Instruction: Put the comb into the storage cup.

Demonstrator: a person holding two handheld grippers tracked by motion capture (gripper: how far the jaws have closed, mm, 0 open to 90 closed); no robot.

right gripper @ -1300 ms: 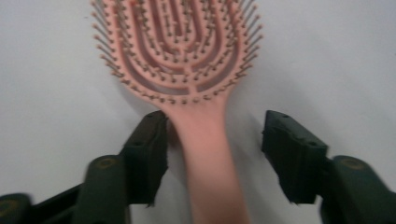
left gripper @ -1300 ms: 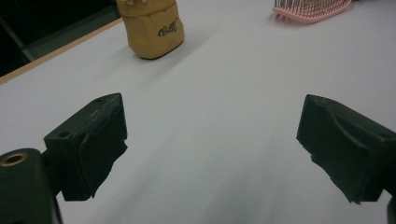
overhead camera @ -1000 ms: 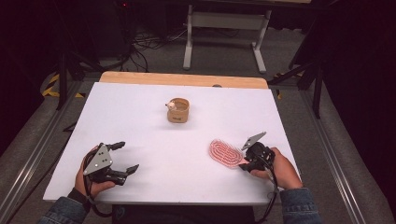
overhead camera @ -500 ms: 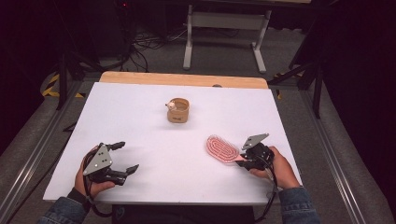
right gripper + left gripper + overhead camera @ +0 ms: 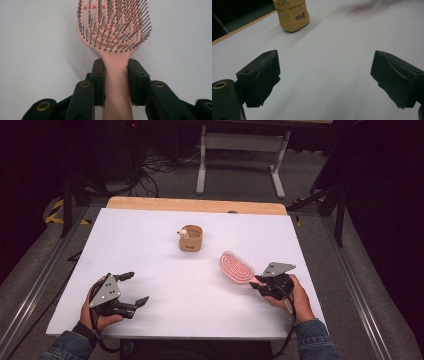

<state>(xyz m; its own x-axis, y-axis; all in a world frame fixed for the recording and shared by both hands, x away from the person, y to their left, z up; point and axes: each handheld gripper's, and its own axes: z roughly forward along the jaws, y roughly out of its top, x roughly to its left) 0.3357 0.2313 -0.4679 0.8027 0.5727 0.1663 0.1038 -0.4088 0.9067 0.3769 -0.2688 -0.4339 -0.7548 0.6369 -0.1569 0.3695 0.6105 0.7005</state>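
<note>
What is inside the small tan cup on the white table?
A small white object pokes above the rim of the tan cup at its left side. The cup's wall hides the rest of the inside, so what it is cannot be told.

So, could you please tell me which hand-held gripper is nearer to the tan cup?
Right. The right hand-held gripper, shut on the pink hairbrush, is nearer the tan cup; the left hand-held gripper sits open farther off.
</note>
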